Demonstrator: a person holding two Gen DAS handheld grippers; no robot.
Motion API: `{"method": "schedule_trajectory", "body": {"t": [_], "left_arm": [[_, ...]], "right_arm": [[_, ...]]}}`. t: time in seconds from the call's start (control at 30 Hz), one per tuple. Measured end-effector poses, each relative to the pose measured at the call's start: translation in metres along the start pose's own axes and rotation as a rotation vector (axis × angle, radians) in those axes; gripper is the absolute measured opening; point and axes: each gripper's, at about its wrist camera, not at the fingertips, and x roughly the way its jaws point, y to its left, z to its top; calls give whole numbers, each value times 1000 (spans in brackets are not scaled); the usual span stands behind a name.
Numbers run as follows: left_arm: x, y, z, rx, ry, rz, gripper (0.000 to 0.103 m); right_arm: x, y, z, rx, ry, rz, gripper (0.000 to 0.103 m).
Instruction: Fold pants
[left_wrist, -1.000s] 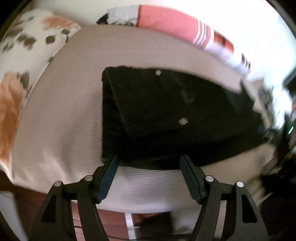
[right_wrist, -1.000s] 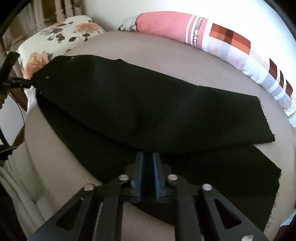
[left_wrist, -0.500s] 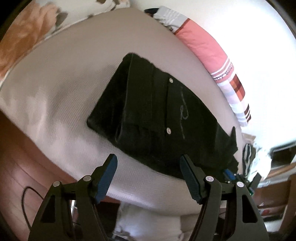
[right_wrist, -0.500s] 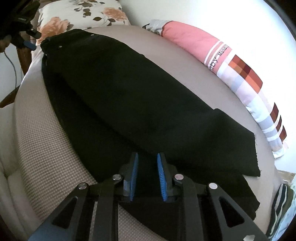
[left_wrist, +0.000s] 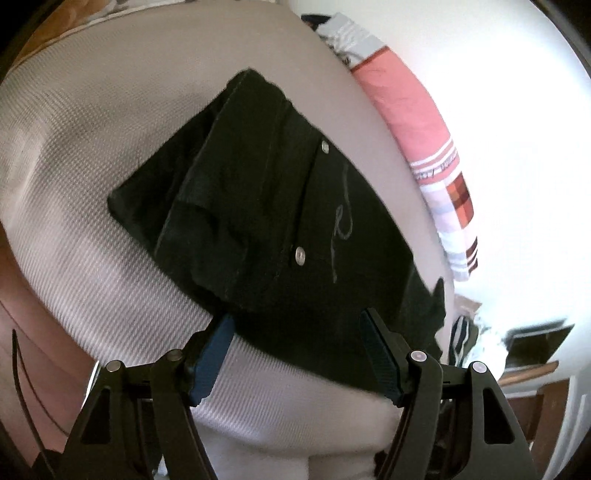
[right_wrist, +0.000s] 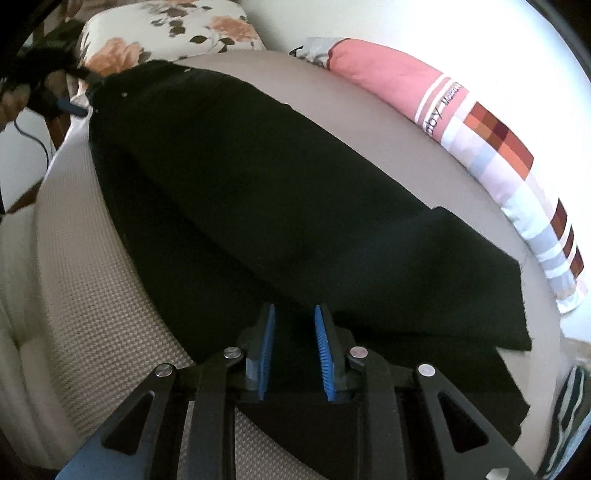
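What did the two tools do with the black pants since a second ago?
The right tool let go: its blue pads were pinched shut over the pants and now stand slightly apart. The left tool rolled and sank closer to the waistband end, open and holding nothing. The pants stayed folded lengthwise on the beige cushion, beside the pink pillow.

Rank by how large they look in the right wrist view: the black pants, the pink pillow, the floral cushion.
1. Black pants, largest by far.
2. Pink pillow.
3. Floral cushion, smallest, though it is cut off by the frame edge and lies farthest away, so its real size is unsure.
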Motion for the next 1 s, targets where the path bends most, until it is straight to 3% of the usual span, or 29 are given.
{"method": "schedule_trajectory", "body": {"t": [0.23, 0.5, 0.67, 0.83, 0.9, 1.0], "left_arm": [[7, 12, 11, -50, -26, -26, 67], [14, 21, 22, -76, -44, -35, 47], [10, 28, 26, -95, -38, -45, 39], [8, 29, 31, -113, -46, -58, 39], [7, 27, 33, -88, -66, -30, 23], [4, 18, 34, -27, -92, 10, 18]], "right_arm": [[13, 18, 0, -123, -15, -83, 21], [22, 24, 0, -223, -33, -182, 26], [22, 23, -3, -243, -27, -170, 29], [21, 26, -9, -287, -25, -172, 29], [24, 29, -7, -289, -53, -189, 30], [32, 28, 1, -262, -81, -228, 28]]}}
